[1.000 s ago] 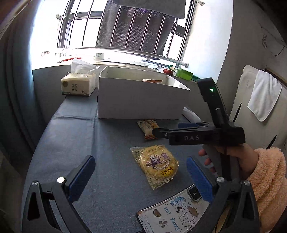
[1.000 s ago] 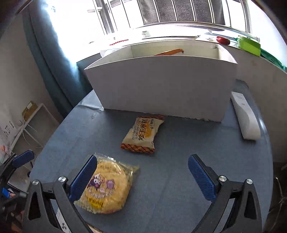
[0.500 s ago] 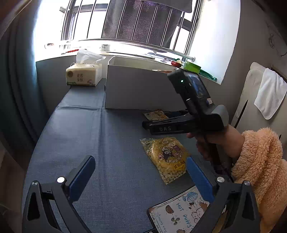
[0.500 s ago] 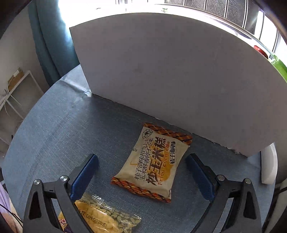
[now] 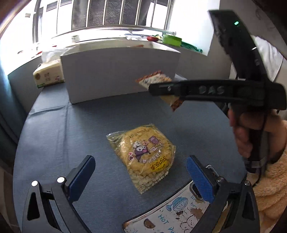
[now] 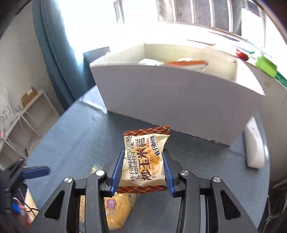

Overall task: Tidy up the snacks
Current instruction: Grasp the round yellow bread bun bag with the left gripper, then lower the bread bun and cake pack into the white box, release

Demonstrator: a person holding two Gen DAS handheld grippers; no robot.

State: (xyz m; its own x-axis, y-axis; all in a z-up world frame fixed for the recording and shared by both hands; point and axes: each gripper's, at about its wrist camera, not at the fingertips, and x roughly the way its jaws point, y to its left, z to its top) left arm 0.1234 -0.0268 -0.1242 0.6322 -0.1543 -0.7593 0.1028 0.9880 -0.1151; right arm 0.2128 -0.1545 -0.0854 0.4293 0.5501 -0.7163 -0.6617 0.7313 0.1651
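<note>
The blue-clothed table [image 5: 75, 129] carries a white box [image 5: 118, 71], tissue pack [image 5: 48, 75] and yellow snack [image 5: 145, 152].

A home, by the window: barred window [image 5: 114, 12] over a cluttered sill, teal curtain [image 6: 52, 48], tissue box [image 5: 48, 76], blue-clothed table [image 5: 75, 129], towel [image 5: 270, 55] draped on a chair.

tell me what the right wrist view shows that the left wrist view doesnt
Only the right wrist view shows inside the white box, where snacks already lie, and the corn cake packet's printed front. Only the left wrist view shows the tissue box and the open left gripper. Both show the right gripper shut on the packet, and the round yellow snack on the table.
</note>
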